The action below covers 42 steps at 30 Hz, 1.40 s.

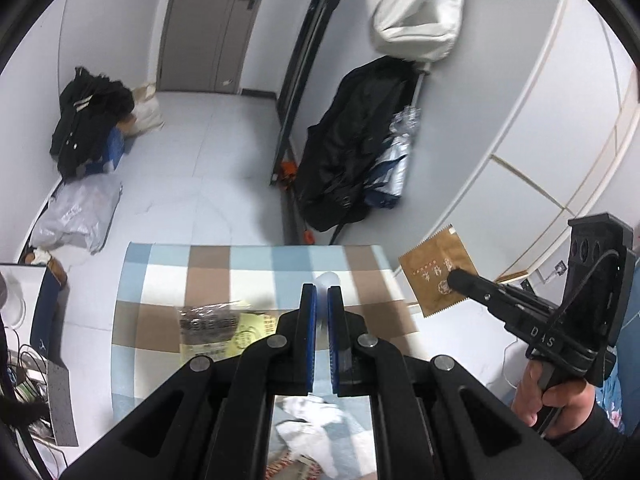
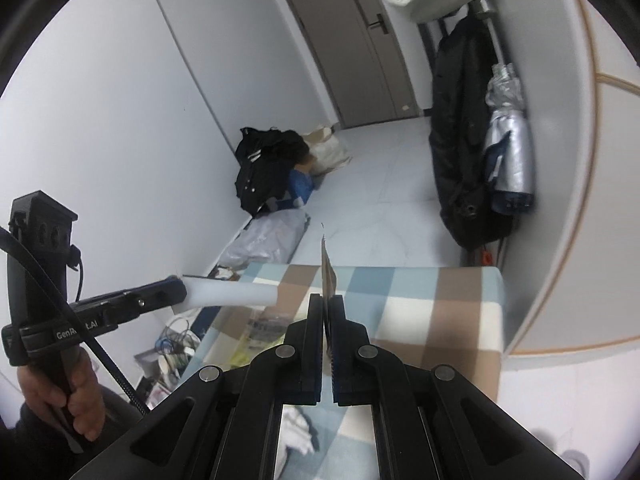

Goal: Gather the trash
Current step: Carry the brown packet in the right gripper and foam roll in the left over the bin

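My left gripper [image 1: 322,292] is shut on a white foam piece [image 1: 329,279]. In the right wrist view that piece [image 2: 230,294] sticks out sideways from the left gripper [image 2: 180,290] as a short pale bar. My right gripper [image 2: 325,300] is shut on a brown paper packet [image 2: 326,268], seen edge-on there. The left wrist view shows the packet [image 1: 438,270] flat, pinched by the right gripper [image 1: 456,278] off the table's right edge. Both grippers hang above the checked tablecloth [image 1: 160,272]. A yellow and clear wrapper [image 1: 224,328] lies on the cloth, left of the left fingers.
On the floor lie a black bag pile [image 1: 88,128] and a grey plastic bag [image 1: 76,216]. A black coat [image 1: 352,144] hangs by the white cabinet [image 1: 520,128]. A box of cables [image 1: 24,380] stands left of the table. A closed door [image 1: 208,24] is at the back.
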Each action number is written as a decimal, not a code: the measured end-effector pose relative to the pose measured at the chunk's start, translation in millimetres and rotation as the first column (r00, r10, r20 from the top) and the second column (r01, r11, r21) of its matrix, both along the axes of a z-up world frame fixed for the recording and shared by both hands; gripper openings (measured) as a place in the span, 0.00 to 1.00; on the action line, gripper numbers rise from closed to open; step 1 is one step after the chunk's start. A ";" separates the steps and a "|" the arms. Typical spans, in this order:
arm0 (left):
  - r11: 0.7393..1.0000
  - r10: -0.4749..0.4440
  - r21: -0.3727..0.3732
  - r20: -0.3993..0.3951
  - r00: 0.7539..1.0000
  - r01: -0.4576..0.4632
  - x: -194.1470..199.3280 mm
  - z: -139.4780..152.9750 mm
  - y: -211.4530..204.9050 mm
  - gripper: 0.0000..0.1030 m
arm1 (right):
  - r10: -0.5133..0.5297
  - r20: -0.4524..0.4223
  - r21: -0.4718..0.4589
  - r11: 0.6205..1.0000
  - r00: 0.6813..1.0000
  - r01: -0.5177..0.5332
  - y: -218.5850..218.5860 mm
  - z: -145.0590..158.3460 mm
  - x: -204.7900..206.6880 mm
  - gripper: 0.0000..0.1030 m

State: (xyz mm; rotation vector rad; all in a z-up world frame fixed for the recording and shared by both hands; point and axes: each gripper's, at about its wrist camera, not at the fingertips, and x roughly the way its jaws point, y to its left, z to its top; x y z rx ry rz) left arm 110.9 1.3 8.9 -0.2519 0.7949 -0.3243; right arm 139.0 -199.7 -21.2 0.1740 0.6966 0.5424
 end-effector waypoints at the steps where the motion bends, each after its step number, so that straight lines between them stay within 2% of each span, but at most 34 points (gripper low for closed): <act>1: 1.000 -0.007 -0.008 0.006 1.000 0.007 -2.6 4.1 -2.8 0.02 | -0.009 0.008 0.003 1.000 1.000 0.009 -5.3 5.0 -7.8 0.02; 13: 0.990 -0.139 0.005 0.091 0.986 0.139 -29.6 43.8 -74.0 0.02 | -0.148 0.158 0.053 0.989 0.976 0.141 -96.4 73.6 -87.3 0.02; 22: 0.964 -0.266 0.012 0.090 0.960 0.266 -31.7 48.7 -145.4 0.02 | -0.299 0.194 0.071 0.954 0.934 0.290 -174.6 84.9 -133.5 0.02; 26: 0.948 -0.318 0.015 0.075 0.945 0.318 -29.1 45.2 -177.4 0.02 | -0.387 0.154 0.102 0.921 0.909 0.375 -215.6 72.7 -145.1 0.02; 31: 0.923 -0.385 0.023 0.044 0.922 0.385 -26.1 31.4 -217.8 0.02 | -0.472 0.107 0.098 0.881 0.875 0.463 -258.0 50.3 -156.5 0.02; 35: 0.901 -0.433 0.028 0.001 0.901 0.433 -19.1 13.2 -249.8 0.02 | -0.546 0.043 0.114 0.835 0.837 0.539 -297.9 22.6 -164.1 0.02; 38: 0.885 -0.464 0.044 -0.025 0.886 0.464 -16.9 -0.8 -271.9 0.02 | -0.578 -0.007 0.088 0.813 0.816 0.576 -319.3 -0.6 -165.0 0.02; 42: 0.863 -0.501 0.025 -0.083 0.862 0.504 -10.3 -23.0 -299.4 0.02 | -0.608 -0.070 0.044 0.791 0.791 0.611 -345.4 -38.4 -163.3 0.02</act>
